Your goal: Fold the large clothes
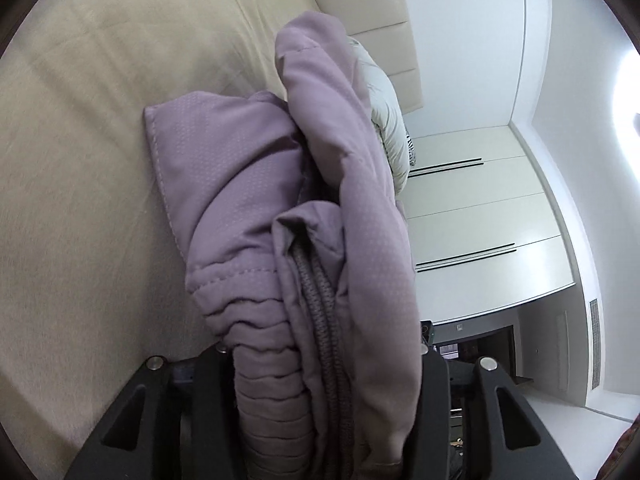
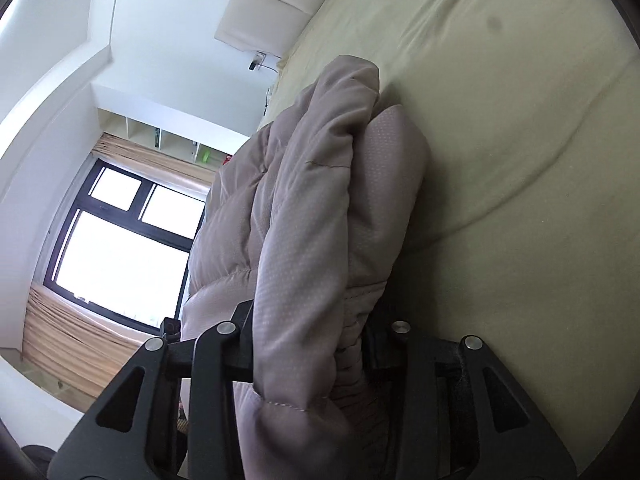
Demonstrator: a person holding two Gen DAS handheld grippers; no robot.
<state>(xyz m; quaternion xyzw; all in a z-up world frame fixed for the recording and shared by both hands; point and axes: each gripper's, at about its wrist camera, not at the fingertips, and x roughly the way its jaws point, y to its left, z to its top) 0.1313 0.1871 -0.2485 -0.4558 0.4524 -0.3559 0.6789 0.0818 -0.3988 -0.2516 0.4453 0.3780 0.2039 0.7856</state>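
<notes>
Left tool (image 1: 328, 380) is clamped on the bunched cuff and hem of the jacket (image 1: 320, 200), which fills the centre of its frame. Right tool (image 2: 308, 344) grips another thick edge of the same jacket (image 2: 320, 208) at frame centre. The garment hangs folded between both tools, near the bed (image 1: 80, 160), apparently held clear so the fold keeps its layers aligned before laying down.

left wrist: close over jacket (image 1: 320, 208), rolled sideways | right wrist: likewise | shared: bed (image 2: 520, 160) (cream sheet)
</notes>
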